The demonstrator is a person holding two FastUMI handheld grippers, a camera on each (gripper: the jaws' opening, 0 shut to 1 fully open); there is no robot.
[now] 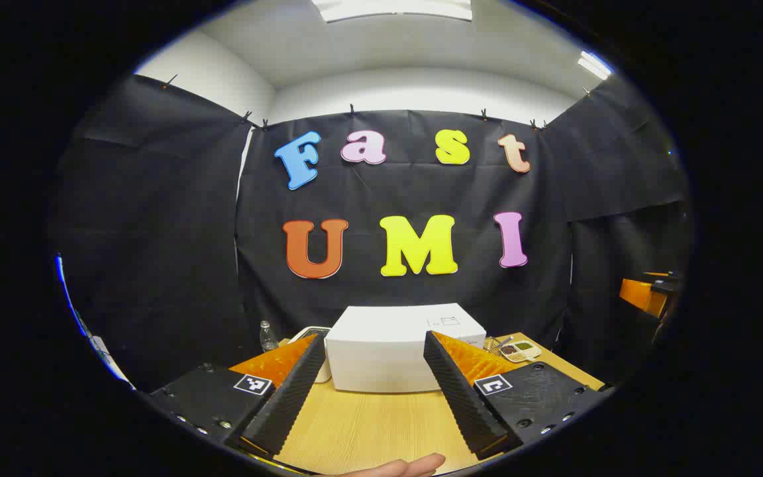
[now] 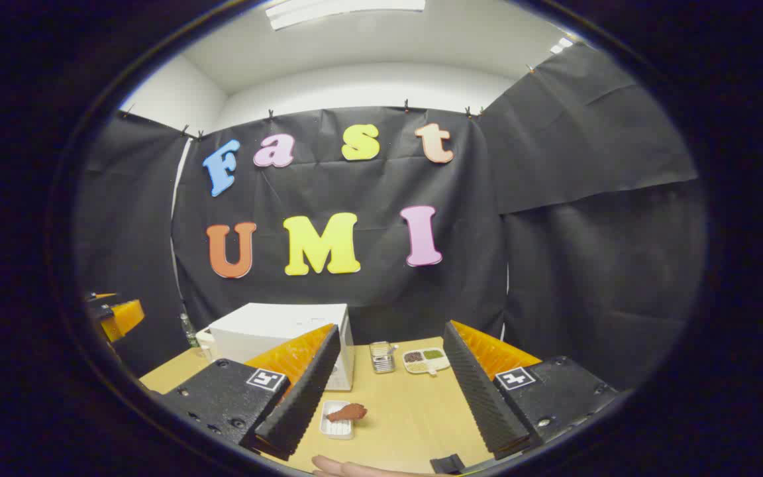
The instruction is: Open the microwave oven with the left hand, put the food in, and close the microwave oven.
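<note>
Both grippers (image 1: pixel 375 391) (image 2: pixel 388 397) are hanging released before the closed microwave (image 1: pixel 388 354); food (image 2: pixel 348 412) beside it risks being knocked.

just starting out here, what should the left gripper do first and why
Probably ease the left gripper, jaws open, forward to the microwave; its door looks closed. The food waits on its dish near the open right gripper.
</note>
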